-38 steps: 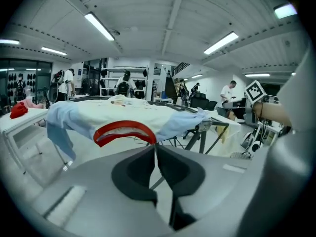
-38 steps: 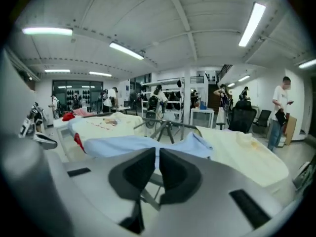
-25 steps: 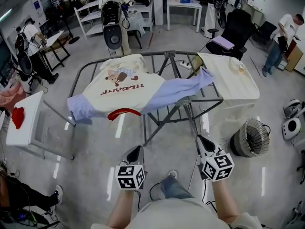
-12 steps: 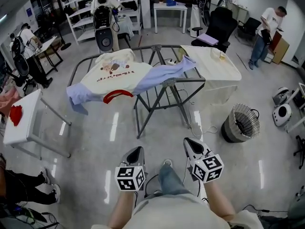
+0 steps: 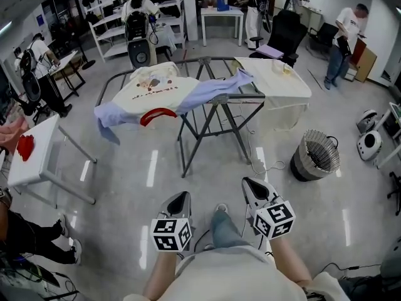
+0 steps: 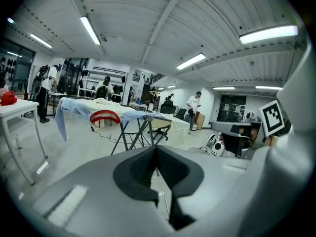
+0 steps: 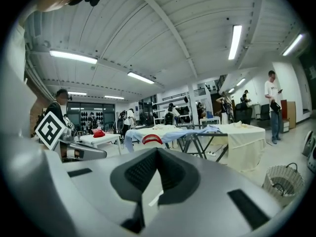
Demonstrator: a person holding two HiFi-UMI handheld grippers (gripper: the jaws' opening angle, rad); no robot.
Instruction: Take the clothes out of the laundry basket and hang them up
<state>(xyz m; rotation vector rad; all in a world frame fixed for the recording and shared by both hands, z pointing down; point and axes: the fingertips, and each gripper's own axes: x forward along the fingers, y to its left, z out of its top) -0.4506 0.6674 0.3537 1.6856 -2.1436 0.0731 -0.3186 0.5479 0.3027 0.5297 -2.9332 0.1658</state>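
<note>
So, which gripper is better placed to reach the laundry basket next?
Right, probably: the laundry basket stands on the floor nearer the right gripper than the left gripper. Both are shut, empty.

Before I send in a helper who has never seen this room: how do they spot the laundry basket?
Find the metal drying rack mid-floor, a cream sheet draped over its right end. On the floor right of that sheet stands the basket: round, open-topped, mesh-sided, unlike the smooth white machines farther right.
</note>
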